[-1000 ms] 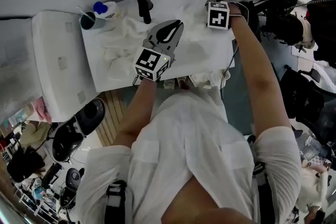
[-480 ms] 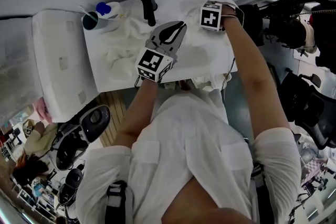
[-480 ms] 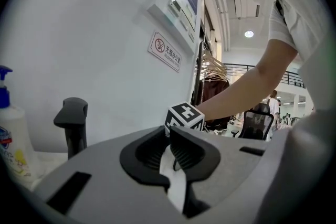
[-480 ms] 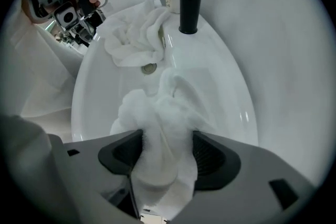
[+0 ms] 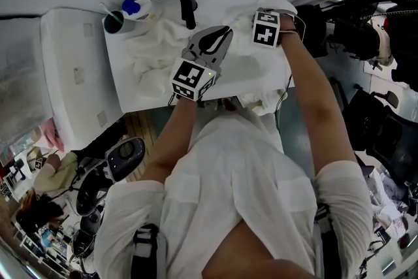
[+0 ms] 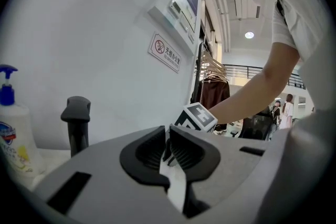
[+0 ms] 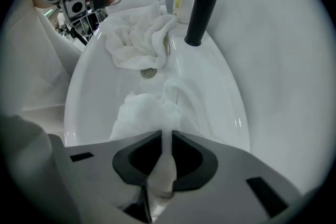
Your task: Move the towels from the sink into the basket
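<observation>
Just clamped right gripper [image 7: 167, 136] onto towel [image 7: 140, 113] in sink [image 7: 231, 105], jaws wide a second ago; left gripper [image 6: 168, 138] unmoved, closed.

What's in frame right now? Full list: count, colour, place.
sink: 1, white, below both tongs
faucet: 1, black, at the sink's back rim
towel by the drain: 1, white, bunched in the sink
near towel: 1, white, in the sink, one fold pinched
soap bottle: 1, white with a blue pump, beside the faucet
cup: 1, dark, next to the soap bottle
wall sign: 1, white and red, on the wall behind the sink
left tongs: grey, shut, empty, above the sink
right tongs: grey, pointing down, jaws just closed on the near towel
left arm, right arm: bare, reaching over the sink
</observation>
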Motion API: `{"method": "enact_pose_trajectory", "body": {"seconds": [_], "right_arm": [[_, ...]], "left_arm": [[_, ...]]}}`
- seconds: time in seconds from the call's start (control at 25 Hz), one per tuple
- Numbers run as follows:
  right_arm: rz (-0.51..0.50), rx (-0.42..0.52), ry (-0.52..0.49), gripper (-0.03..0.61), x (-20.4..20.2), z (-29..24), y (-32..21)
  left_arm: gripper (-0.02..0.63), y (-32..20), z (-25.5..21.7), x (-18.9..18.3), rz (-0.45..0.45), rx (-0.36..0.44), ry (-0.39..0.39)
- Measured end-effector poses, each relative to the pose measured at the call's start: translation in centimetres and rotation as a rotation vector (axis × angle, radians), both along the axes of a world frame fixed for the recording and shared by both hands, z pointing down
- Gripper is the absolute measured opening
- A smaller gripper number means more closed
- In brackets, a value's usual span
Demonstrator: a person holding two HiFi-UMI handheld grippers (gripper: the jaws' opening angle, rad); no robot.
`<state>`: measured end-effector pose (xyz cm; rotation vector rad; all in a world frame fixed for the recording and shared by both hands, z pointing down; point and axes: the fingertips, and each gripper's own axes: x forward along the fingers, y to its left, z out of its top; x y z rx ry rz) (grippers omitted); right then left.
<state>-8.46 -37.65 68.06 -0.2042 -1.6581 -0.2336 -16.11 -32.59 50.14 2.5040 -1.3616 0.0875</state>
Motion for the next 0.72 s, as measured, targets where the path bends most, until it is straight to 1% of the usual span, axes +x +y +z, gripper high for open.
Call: {"method": "enact_pose_trajectory", "body": {"seconds": [0.32,0.72], "right_arm": [[0.038,0.137,-0.119,0.067,0.9,-2.8,0.6],[0.173,0.295,-0.263,0.066,2.4,-8.1,2.4]], "left_arm": [[0.032,0.7,-1.3,0.4,0.009,0.022,-0.001],[0.032,2.9,-3.3,1.6,0.047,0.064,-0.013]]}}
